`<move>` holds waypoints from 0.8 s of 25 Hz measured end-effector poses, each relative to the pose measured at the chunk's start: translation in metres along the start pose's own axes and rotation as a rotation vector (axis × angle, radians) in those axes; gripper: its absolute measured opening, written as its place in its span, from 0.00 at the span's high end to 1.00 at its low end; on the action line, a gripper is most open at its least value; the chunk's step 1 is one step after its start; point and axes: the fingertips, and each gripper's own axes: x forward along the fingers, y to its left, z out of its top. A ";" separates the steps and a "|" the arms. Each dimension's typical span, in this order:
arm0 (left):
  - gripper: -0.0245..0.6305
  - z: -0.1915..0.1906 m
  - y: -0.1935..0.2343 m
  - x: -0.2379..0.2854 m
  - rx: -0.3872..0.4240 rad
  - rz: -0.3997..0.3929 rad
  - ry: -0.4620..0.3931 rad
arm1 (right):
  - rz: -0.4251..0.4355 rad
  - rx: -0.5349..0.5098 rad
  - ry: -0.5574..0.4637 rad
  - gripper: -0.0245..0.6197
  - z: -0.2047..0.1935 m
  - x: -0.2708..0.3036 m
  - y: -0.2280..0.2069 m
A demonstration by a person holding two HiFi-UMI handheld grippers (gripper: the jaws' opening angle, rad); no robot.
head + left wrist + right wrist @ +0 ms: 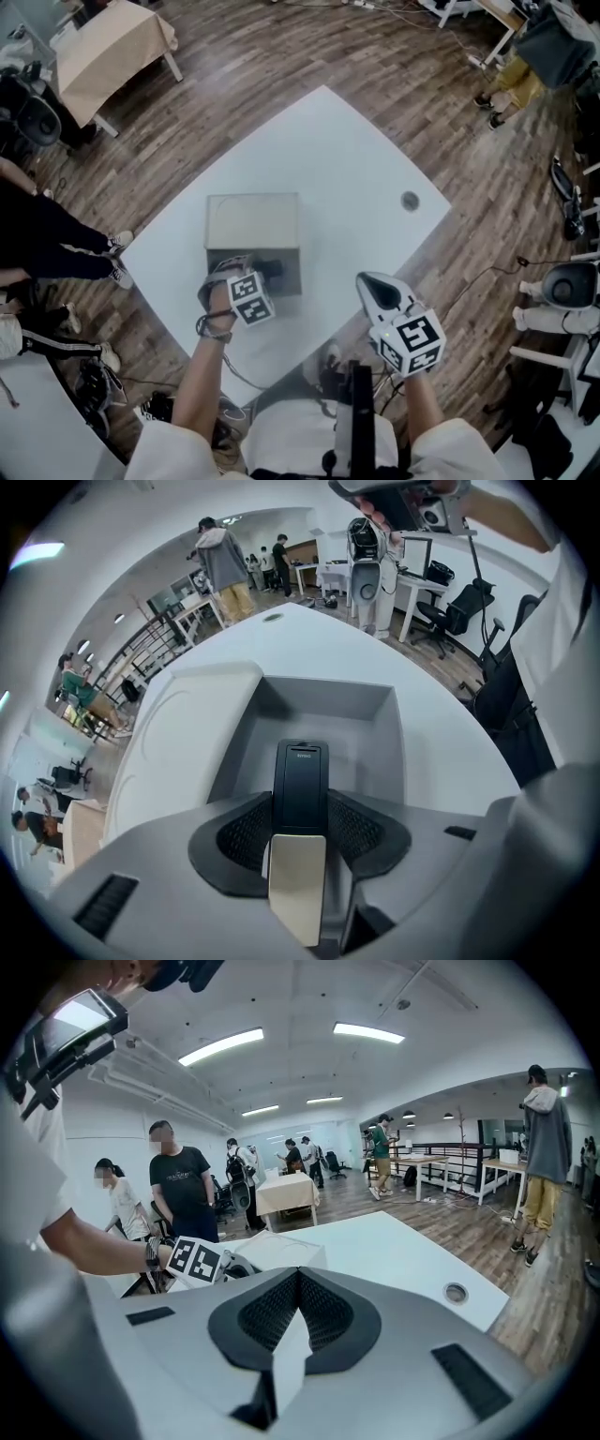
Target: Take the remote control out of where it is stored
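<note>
A black remote control (300,782) is held upright between the jaws of my left gripper (299,829), which is shut on it. It sits just above the open grey drawer (328,703). In the head view the left gripper (262,275) is at the near face of a small grey box (251,220) on the white table (356,155), with the dark remote (273,268) at its tip. My right gripper (372,284) hovers to the right of the box over the table's near edge. Its jaws (297,1290) are shut with nothing in them.
A round cable hole (410,200) lies in the table's right corner. A cloth-covered table (112,52) stands at the far left. Several people stand around the room, one person's legs (56,248) close to the table's left side. Office chairs and equipment (567,286) crowd the right.
</note>
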 end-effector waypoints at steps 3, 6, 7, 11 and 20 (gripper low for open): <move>0.68 0.000 0.004 -0.013 0.005 0.044 0.005 | 0.006 -0.011 -0.008 0.96 0.000 -0.008 0.002; 0.68 0.000 0.008 -0.029 0.005 0.088 0.013 | 0.015 -0.023 -0.027 0.96 0.003 -0.016 0.006; 0.68 0.001 0.009 -0.034 0.005 0.103 0.016 | 0.019 -0.027 -0.034 0.96 0.004 -0.019 0.007; 0.68 0.007 0.016 -0.058 0.022 0.186 0.031 | 0.034 -0.043 -0.058 0.96 0.011 -0.033 0.011; 0.68 0.026 0.025 -0.152 0.060 0.471 0.020 | 0.086 -0.098 -0.131 0.96 0.035 -0.067 0.029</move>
